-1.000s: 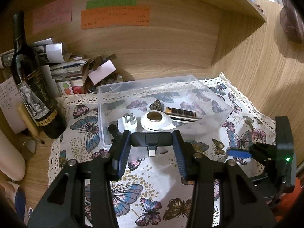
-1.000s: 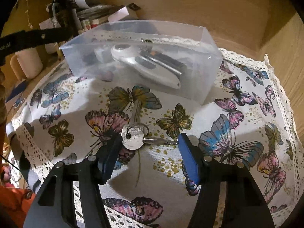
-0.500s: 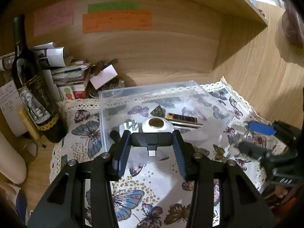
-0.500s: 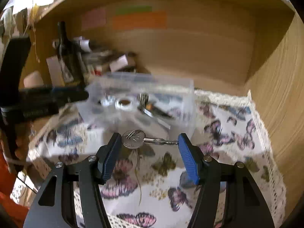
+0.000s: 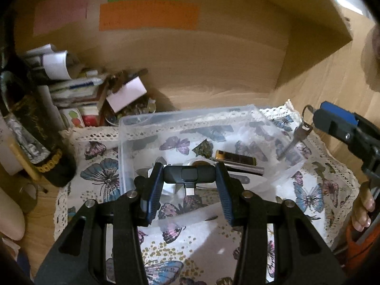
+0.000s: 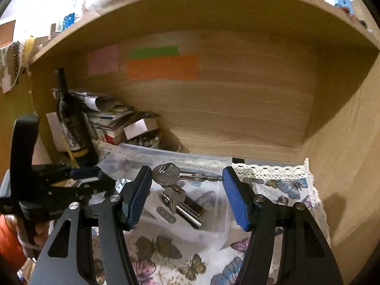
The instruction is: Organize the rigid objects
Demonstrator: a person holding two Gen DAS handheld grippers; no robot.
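My left gripper [image 5: 190,178] is shut on a black USB-C adapter [image 5: 189,174], held just above the near wall of a clear plastic box [image 5: 133,128]. Inside the box lie a dark lighter [image 5: 236,158] and some white and metal pieces. My right gripper [image 6: 187,178] is shut on a bunch of silver keys [image 6: 166,177], held across the pads with one key [image 6: 175,198] dangling, above the box [image 6: 213,163]. The right gripper with the keys [image 5: 301,130] shows at the box's right edge in the left wrist view.
A butterfly-print cloth [image 5: 308,194] with lace edge covers the wooden shelf. A dark wine bottle [image 5: 28,128] stands at the left beside stacked papers and boxes [image 5: 78,90]. Coloured notes [image 5: 148,16] hang on the back wall. A wooden side wall [image 6: 344,130] is at the right.
My right gripper lifted the keys off the cloth and carried them up over the box. My left gripper rose and moved forward to the box's near wall, still holding the adapter.
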